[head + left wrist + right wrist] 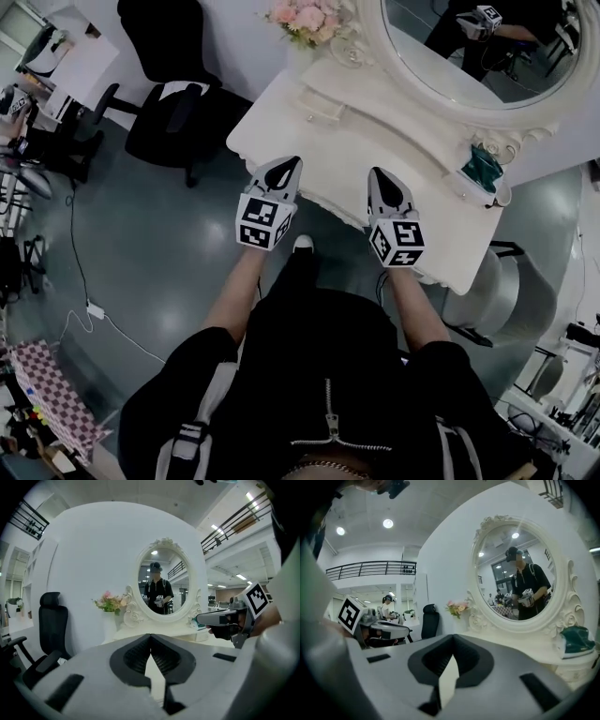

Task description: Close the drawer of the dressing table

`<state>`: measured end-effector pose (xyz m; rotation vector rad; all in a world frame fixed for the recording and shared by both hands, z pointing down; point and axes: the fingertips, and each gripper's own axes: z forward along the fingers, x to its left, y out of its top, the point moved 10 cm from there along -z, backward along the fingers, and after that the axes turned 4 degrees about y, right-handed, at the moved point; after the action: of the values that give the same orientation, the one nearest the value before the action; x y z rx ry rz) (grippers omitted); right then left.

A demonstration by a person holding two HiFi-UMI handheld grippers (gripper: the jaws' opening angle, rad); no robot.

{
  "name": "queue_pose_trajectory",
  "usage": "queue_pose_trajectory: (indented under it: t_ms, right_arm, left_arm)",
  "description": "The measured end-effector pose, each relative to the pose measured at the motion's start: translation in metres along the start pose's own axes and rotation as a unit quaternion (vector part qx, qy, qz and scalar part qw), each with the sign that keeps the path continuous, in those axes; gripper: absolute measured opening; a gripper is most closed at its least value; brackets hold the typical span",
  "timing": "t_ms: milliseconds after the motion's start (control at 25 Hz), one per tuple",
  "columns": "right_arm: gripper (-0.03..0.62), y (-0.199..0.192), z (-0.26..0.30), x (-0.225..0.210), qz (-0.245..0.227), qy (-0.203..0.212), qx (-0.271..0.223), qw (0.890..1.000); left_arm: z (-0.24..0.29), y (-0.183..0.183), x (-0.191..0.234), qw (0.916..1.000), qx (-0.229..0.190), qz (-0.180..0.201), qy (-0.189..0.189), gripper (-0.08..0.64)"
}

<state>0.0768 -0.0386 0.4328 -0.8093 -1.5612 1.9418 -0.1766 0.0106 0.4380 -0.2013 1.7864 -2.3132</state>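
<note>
When pushing the drawer (330, 201) shut, centre frame: likely rigid, light, free-sliding, so no pinch, just press flat on front. Left gripper (292, 163), right gripper (377, 174) both pressed together, empty.

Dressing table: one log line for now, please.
left tool shut, empty | right tool shut, empty | both at dressing table front | drawer unseen

left tongs (293, 162), right tongs (375, 172) closed, empty
</note>
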Motion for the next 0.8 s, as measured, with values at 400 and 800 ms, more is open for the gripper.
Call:
queue_pose_trajectory:
  t_ms: [400,800]
  right_arm:
    - [0.002,0.026,0.074,-0.031,0.008,-0.080,-0.007,0.997]
    - [0.002,0.024,0.072,-0.057,0.021,-0.130,-0.004,0.991]
  left_arm:
    - [0.094,0.026,0.067,0.9974,0.005,0.018,-0.069,0.002]
    - [0.143,0.033,0.062,0.9932,0.010,0.022,-0.114,0.002]
